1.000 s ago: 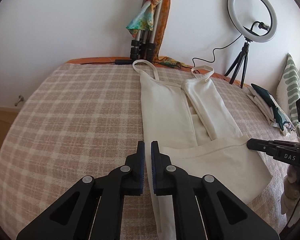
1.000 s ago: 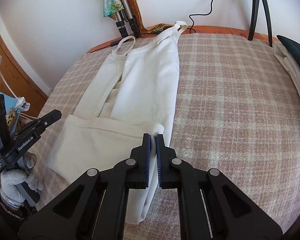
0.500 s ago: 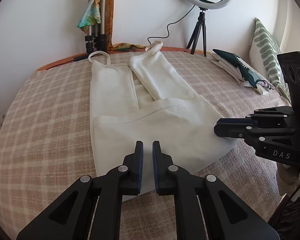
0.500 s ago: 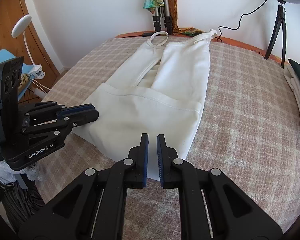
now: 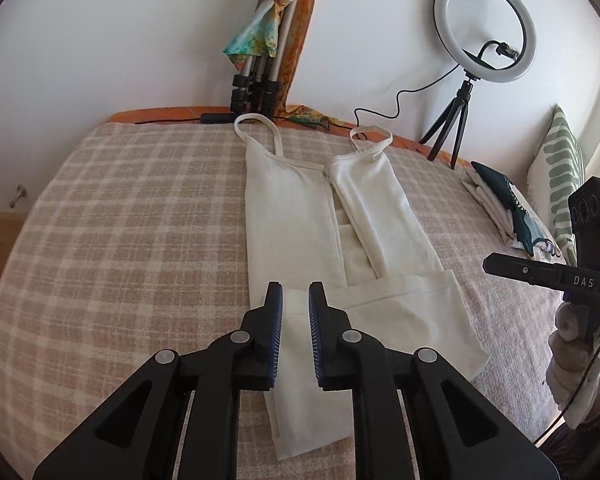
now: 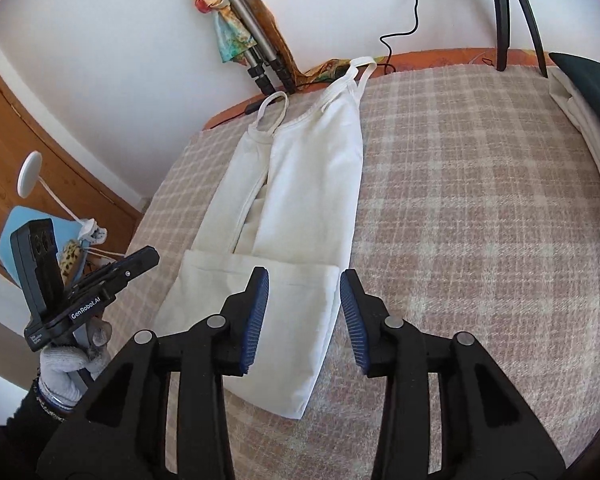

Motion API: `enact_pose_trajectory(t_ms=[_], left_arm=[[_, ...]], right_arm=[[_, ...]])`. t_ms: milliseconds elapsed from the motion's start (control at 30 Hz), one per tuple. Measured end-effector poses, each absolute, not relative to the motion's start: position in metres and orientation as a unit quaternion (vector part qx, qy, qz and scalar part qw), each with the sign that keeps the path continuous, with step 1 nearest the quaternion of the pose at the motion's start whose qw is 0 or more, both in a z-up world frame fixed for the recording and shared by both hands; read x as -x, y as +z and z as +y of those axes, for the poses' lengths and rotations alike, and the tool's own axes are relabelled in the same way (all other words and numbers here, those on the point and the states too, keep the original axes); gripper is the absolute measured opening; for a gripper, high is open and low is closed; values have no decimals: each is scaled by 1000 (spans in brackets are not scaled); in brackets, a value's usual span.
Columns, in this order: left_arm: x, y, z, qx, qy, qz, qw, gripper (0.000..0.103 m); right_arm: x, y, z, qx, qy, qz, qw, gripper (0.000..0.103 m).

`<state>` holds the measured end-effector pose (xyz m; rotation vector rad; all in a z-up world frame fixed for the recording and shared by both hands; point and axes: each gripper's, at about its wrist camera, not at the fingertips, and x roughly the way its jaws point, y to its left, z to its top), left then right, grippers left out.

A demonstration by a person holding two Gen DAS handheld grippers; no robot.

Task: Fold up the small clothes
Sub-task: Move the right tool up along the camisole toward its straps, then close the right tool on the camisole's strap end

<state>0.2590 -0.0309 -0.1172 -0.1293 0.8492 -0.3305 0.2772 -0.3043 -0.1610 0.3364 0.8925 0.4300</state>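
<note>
My white strappy top (image 5: 300, 216) lies flat on the checked blanket (image 5: 120, 220) just ahead of both tongs; its sides are folded in and its bottom is folded up once, so I think one more fold is left; my left tongs (image 5: 296, 304) have just opened a crack, my right tongs (image 6: 304, 292) much wider, both holding nothing; one top, two tongs, one pile of folded clothes (image 5: 508, 208) far to my right.

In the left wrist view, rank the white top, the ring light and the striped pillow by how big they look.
1. White top, clearly largest.
2. Ring light.
3. Striped pillow, partly cut off at the frame's edge, so its place against the ring light is unsure.
</note>
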Motion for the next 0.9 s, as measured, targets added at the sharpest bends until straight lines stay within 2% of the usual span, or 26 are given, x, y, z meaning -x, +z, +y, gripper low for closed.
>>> enact_pose_trajectory(t_ms=[33,100,133,367,633,667,700,733,900], left_arm=[[-268,-117,-32,60,-157,410,896,17],[-284,-119,-33,58,-149,410,898,38],[-292,-121,-33,59,-148,410,898,40],[-334,-158,-30,76,-126,430,890,40],[-345,-170,-34,60,-120,430,893,40],[-345,-171,-33,62,-120,429,893,40],[-344,-171,-32,63,-121,429,893,40],[-345,-171,-32,63,-121,429,893,40],[-346,-172,-33,58,-121,428,894,40]], right_arm=[[-285,-159,-309,-171,200,425,866,40],[-304,-157,-313,-168,182,424,871,40],[-316,-158,-312,-164,176,427,872,40],[-374,-182,-315,-185,179,446,857,40],[-400,-194,-291,-142,187,450,862,40],[-401,-194,-288,-132,187,448,865,37],[-402,-194,-286,-125,183,446,867,16],[-403,-195,-285,-123,184,448,866,3],[-403,-199,-302,-141,176,450,864,2]])
